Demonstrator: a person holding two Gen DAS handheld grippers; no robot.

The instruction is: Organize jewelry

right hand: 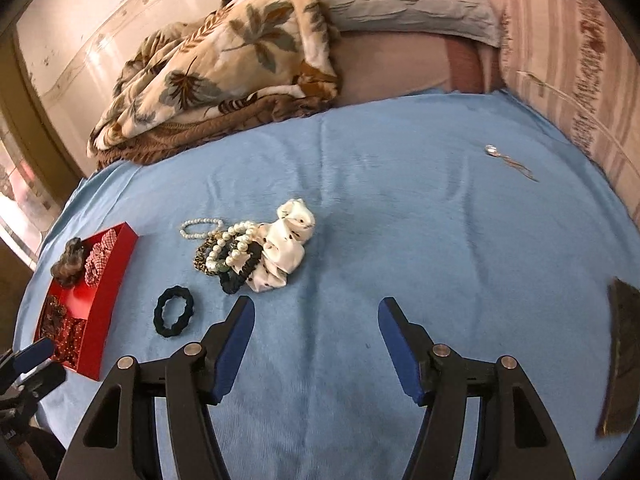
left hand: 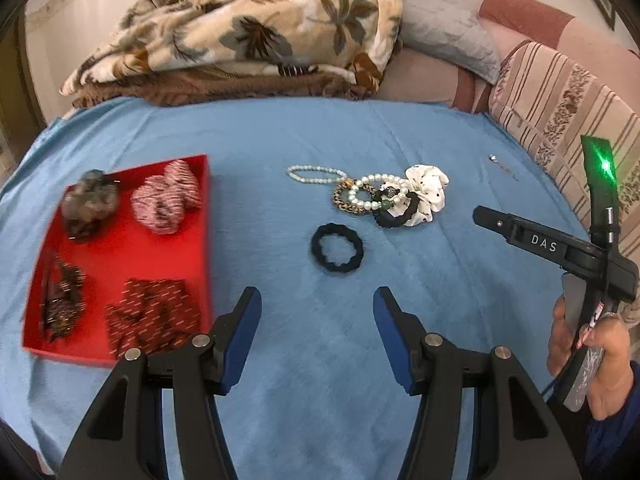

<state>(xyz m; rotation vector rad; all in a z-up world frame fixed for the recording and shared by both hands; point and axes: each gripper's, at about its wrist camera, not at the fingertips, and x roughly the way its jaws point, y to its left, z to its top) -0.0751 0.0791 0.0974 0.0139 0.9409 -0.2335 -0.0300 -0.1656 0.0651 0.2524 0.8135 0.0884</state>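
While both claws hang over the blue bedsheet (left hand: pixel 320 360), each stands with its jaws apart and nothing between them: the left claw (left hand: pixel 316 304) over bare cloth just short of a lone black scrunchie (left hand: pixel 337 253), the right claw (right hand: pixel 316 312) over bare cloth with that scrunchie off to its left. Seen from the left wrist, the right claw's body sits at the right edge, held in a hand (left hand: pixel 588 364).

Left of the left claw lies a red tray (left hand: pixel 132 256) that holds a grey-brown scrunchie (left hand: pixel 90 204), a pink patterned scrunchie (left hand: pixel 168 200), a dark clip (left hand: pixel 60 300) and a red dotted piece (left hand: pixel 152 320).

Beyond the black scrunchie sits a tangled heap: pearl bracelets (left hand: pixel 380 192), a leopard ring, a second black scrunchie and a white spotted scrunchie (left hand: pixel 426 196), all touching. A thin pearl strand (left hand: pixel 316 174) lies beside it. Well apart, to the right, rests a small silver earring (right hand: pixel 508 162).

Farthest back, a leaf-print blanket (left hand: pixel 260 28) and a grey pillow (right hand: pixel 408 0) are piled on the bed.
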